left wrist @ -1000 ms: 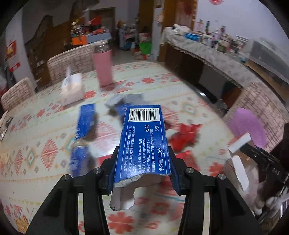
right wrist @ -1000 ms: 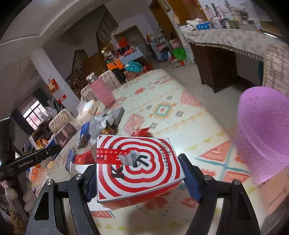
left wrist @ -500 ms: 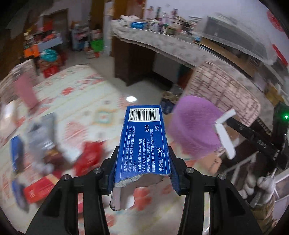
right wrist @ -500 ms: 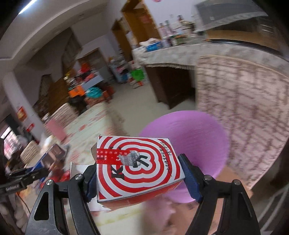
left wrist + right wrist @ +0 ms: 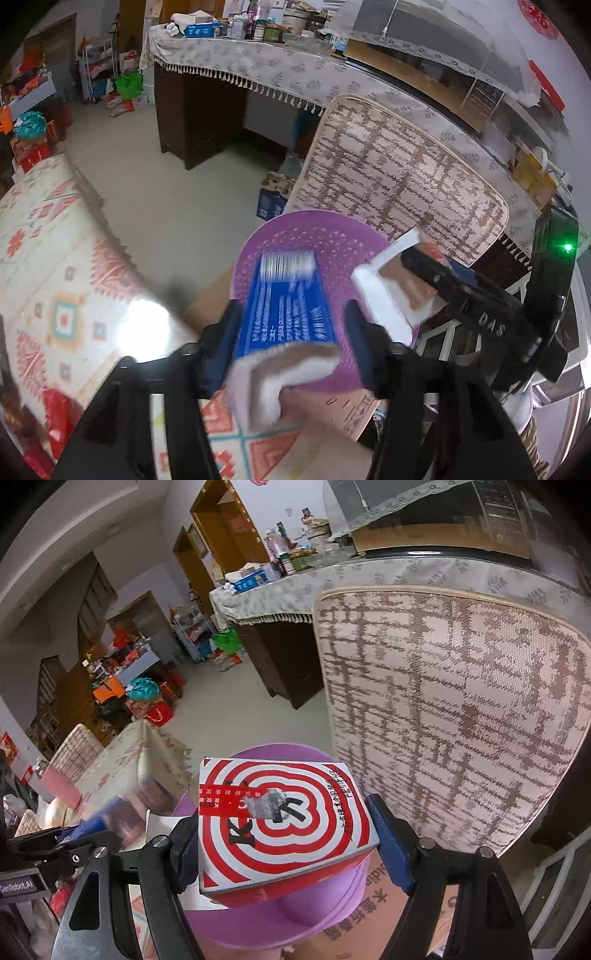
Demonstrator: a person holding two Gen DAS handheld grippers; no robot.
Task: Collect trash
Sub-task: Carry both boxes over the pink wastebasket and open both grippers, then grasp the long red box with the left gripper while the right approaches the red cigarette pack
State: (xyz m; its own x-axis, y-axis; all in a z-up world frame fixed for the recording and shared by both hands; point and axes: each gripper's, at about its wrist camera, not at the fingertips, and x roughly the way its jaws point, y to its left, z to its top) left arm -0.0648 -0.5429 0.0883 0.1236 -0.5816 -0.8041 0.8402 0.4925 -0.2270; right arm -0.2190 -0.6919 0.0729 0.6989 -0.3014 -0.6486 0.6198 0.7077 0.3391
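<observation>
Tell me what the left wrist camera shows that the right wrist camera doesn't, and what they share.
Only the left wrist view shows the blurred blue box, loose between the opening jaws of the left hand-held gripper. Only the right wrist view shows the top of the red and white box in the right hand-held gripper, whose jaws are also opening. Both show the purple bin beneath and the woven chair back.

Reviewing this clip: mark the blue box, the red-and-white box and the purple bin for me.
blue box (image 5: 286,306): left wrist view, middle of its printed blue face.
red-and-white box (image 5: 284,819): right wrist view, centre of its ringed top face.
purple bin (image 5: 332,243): left wrist view, perforated inner wall beyond the blue box.
</observation>
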